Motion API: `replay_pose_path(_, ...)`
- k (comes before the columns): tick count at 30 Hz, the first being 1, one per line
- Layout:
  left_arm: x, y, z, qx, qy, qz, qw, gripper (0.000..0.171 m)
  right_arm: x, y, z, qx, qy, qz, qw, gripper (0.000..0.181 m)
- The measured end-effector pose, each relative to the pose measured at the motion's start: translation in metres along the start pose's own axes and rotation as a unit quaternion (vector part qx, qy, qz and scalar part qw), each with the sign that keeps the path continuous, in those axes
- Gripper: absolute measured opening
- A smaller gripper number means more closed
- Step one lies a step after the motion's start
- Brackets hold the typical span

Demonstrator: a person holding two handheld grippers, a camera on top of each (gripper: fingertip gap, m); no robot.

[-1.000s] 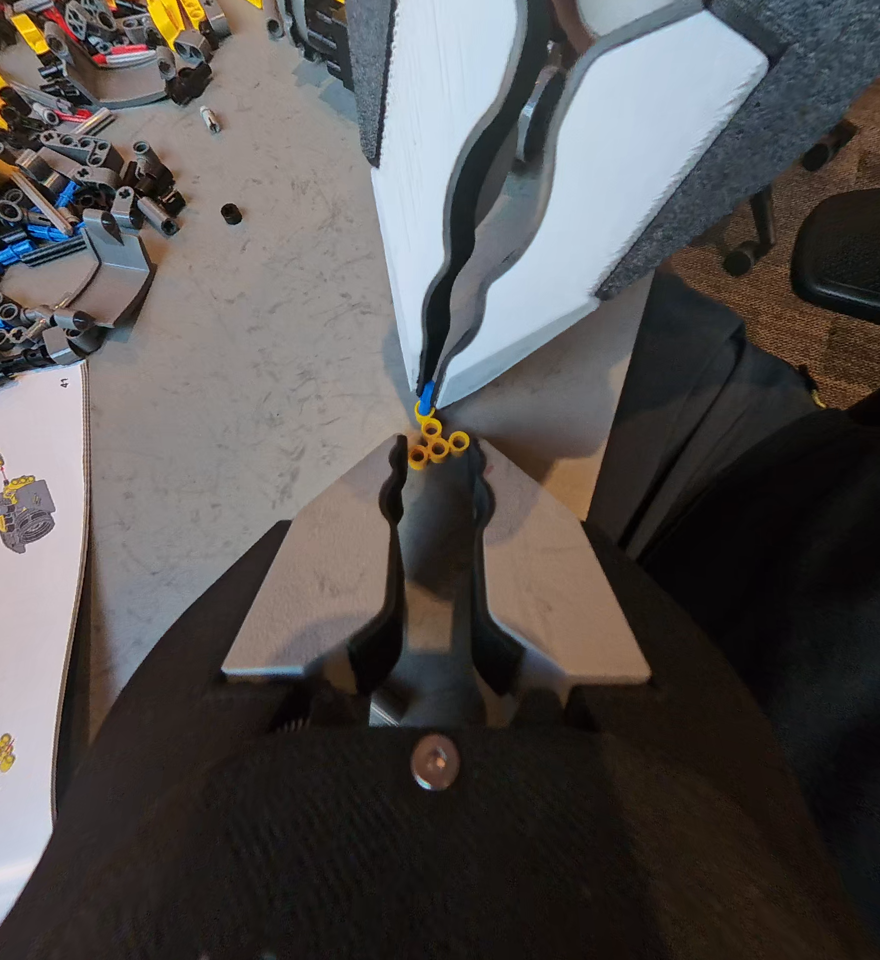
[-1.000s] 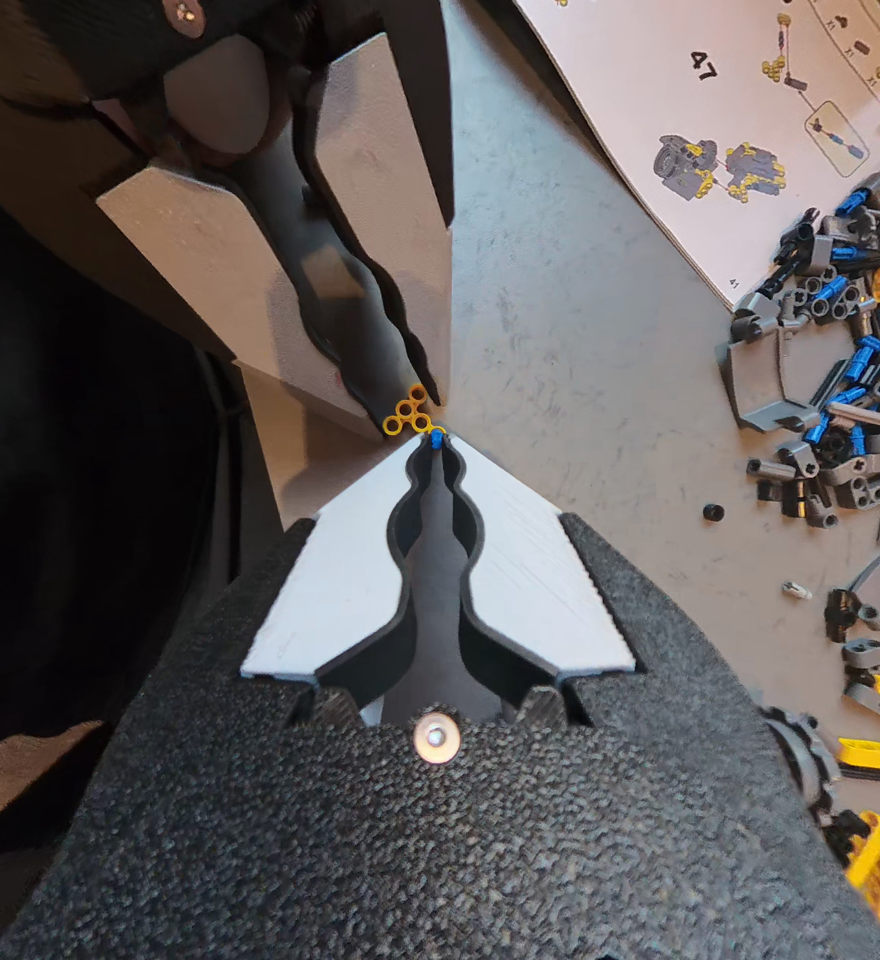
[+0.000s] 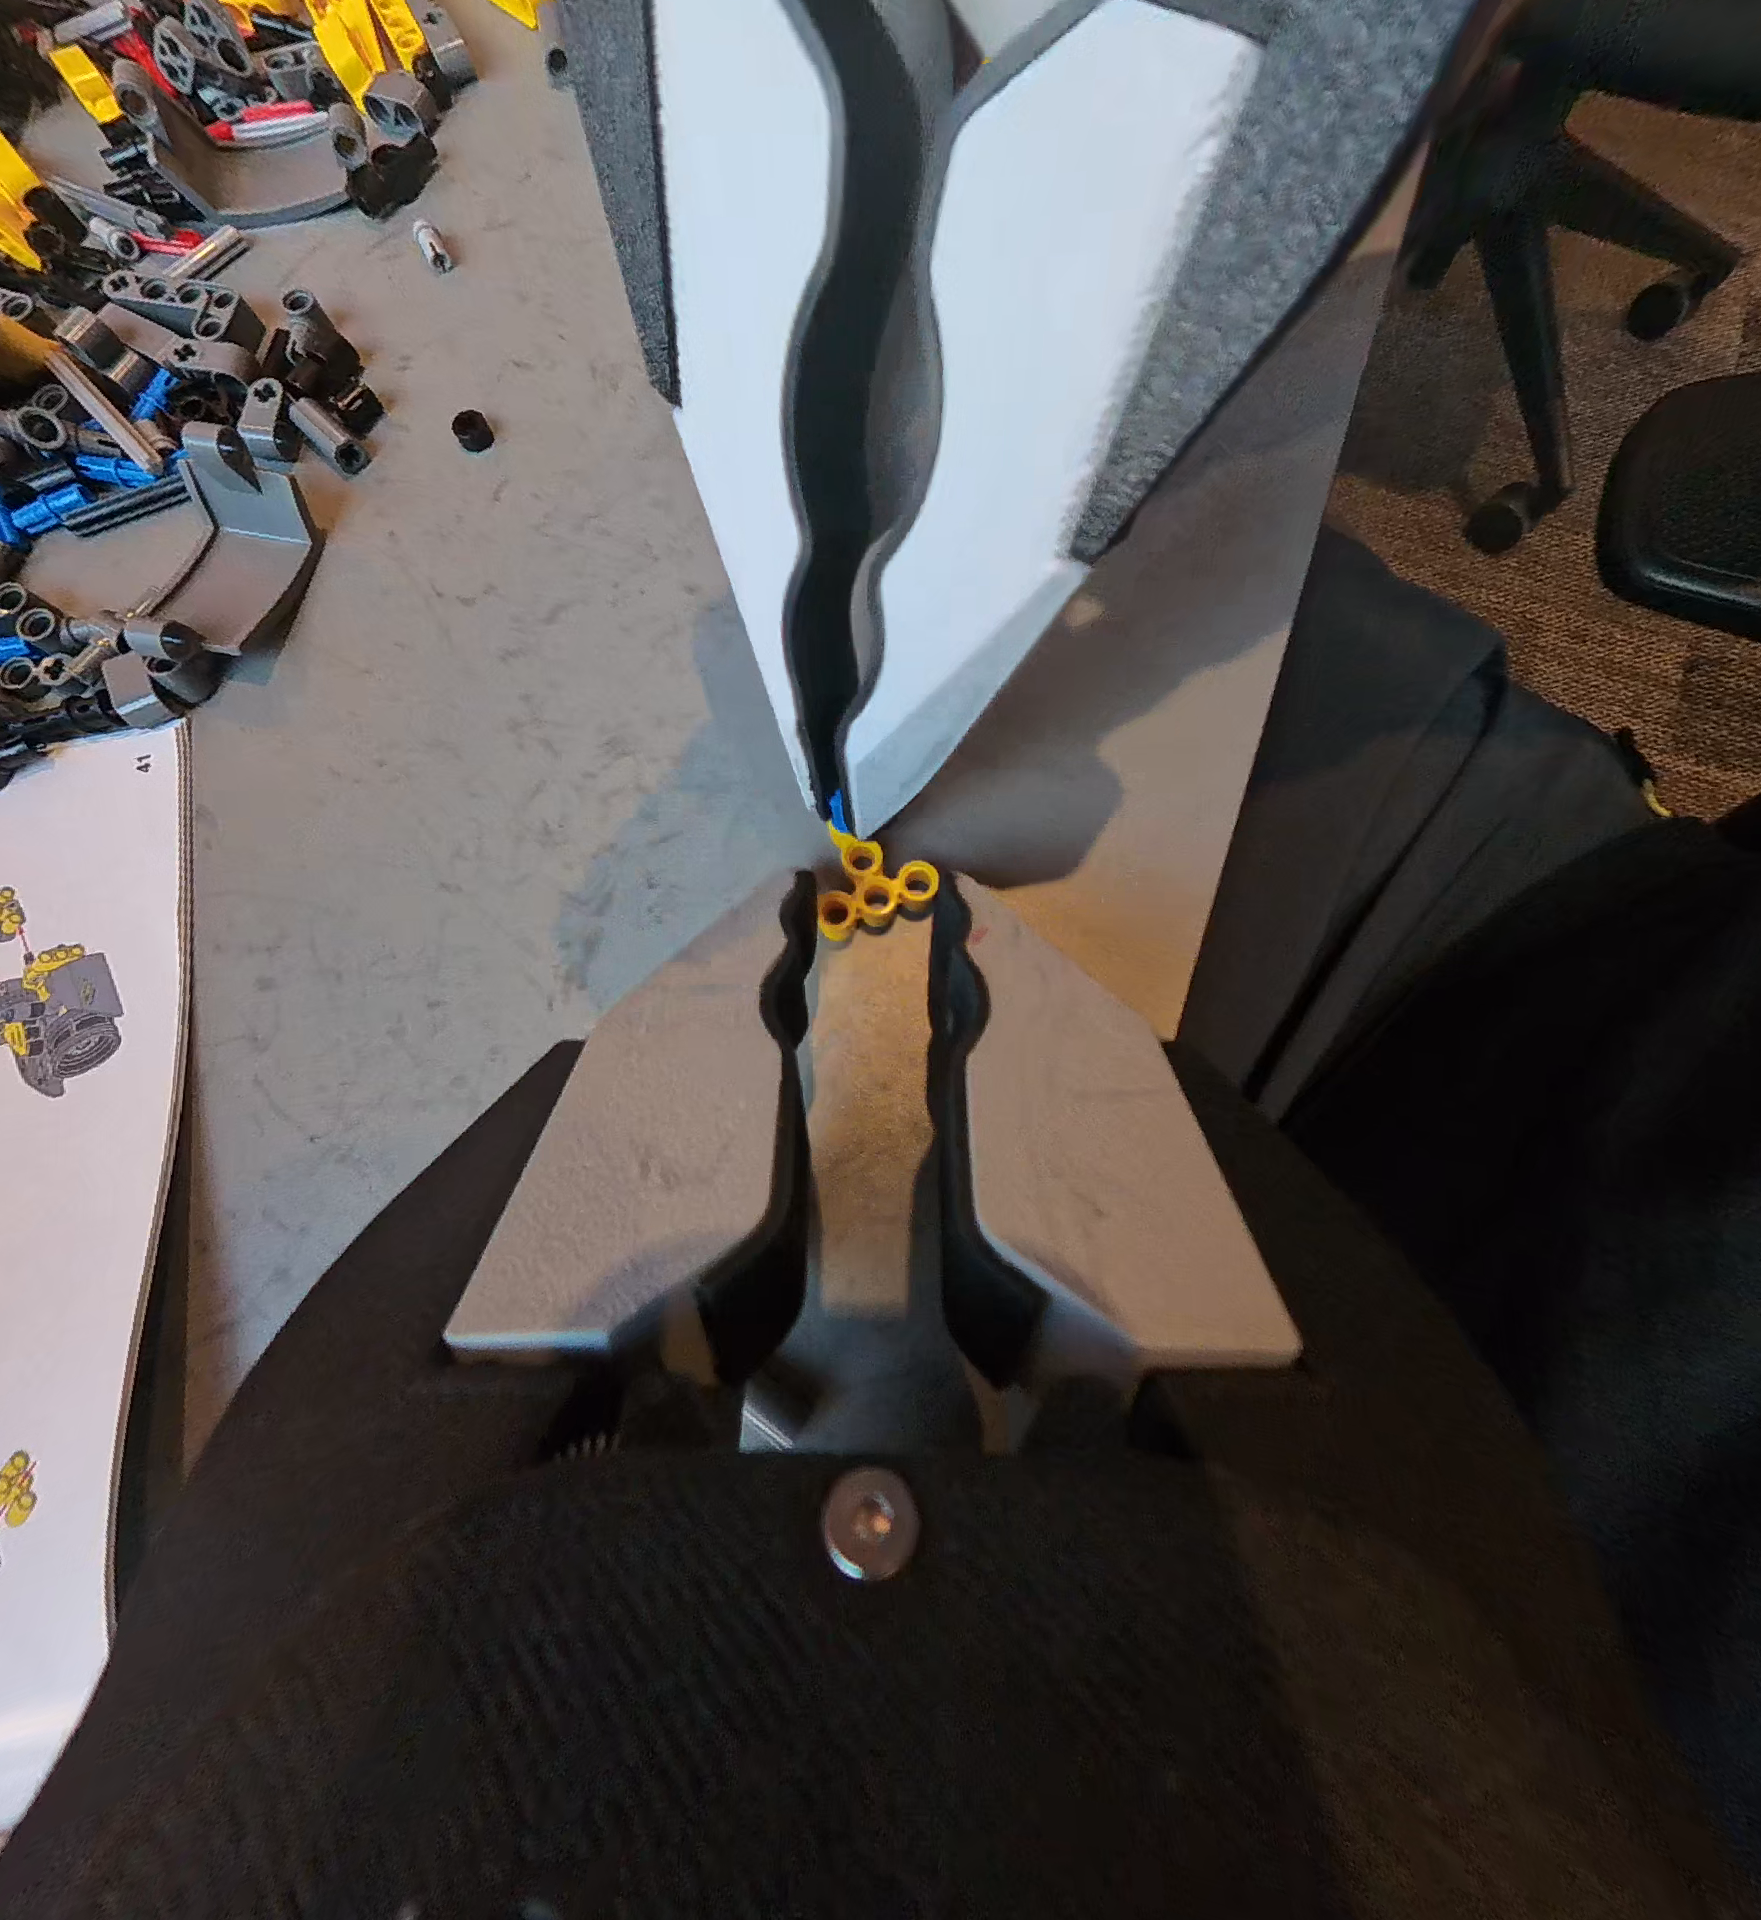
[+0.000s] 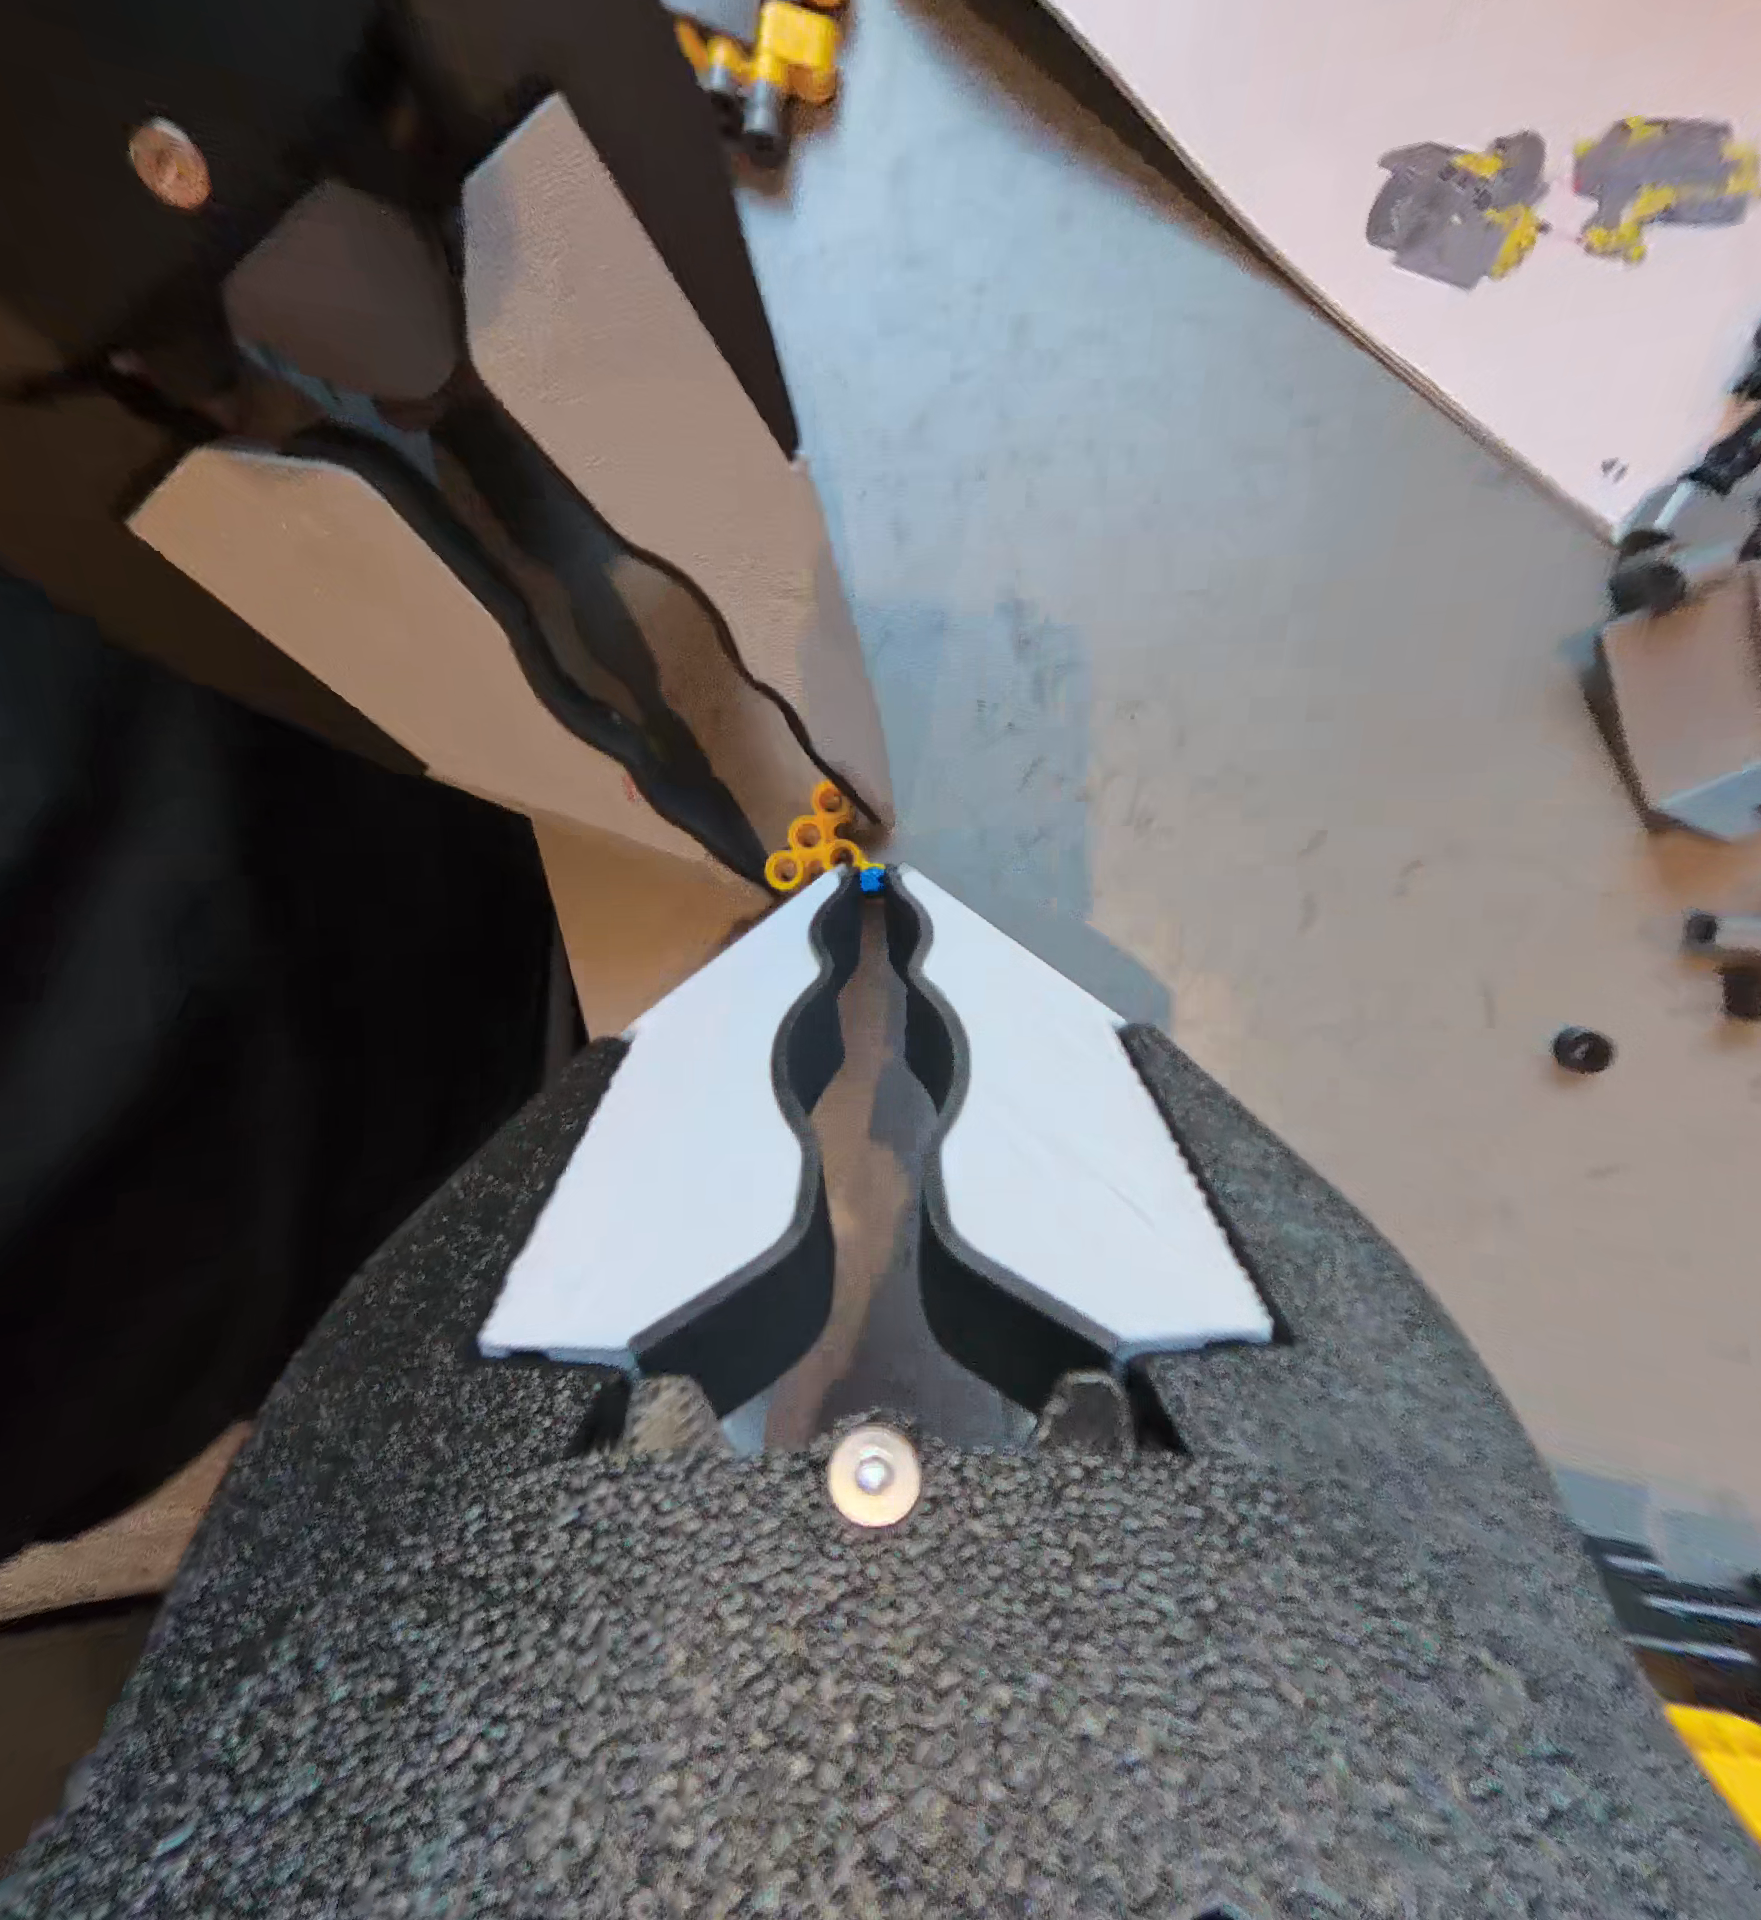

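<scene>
Above the near edge of the grey table (image 3: pixel 460 727), the grey-fingered left gripper (image 3: pixel 876 902) clamps a yellow holed plastic connector (image 3: pixel 874 891). Directly beyond, tip to tip, the white-fingered right gripper (image 4: pixel 868 881) pinches a small blue pin (image 4: pixel 870 881), touching it.

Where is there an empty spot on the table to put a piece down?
Bare grey table lies between the parts pile, the booklet and the two grippers. The far left is crowded with the pile; only a black bush and a small pin stray out.
</scene>
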State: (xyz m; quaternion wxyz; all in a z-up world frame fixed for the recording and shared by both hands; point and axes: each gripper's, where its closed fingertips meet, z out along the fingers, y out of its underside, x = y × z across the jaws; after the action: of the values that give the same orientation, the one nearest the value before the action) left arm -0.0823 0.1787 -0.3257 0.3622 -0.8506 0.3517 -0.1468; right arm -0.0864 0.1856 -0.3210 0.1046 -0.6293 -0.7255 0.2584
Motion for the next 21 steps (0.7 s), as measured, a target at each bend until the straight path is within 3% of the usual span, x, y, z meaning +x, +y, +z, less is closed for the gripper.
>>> replay_pose_path(6, 0.0, 0.0, 0.0, 0.0, 0.001, -0.003, 1.0, 0.02, -0.001, -0.005, -0.006, 0.062, -0.019, 0.038, 0.997, 0.004)
replay_pose_path(11, 0.0, 0.0, 0.0, -0.001, -0.001, -0.009, 1.0, 0.02, 0.001, -0.012, -0.02, 0.13, -0.014, 0.091, 0.987, 0.018)
replay_pose_path(21, 0.002, 0.001, -0.002, -0.012, -0.013, -0.001, 1.0, 0.02, -0.013, -0.008, -0.017, 0.178, 0.04, 0.11, 0.977, 0.019)
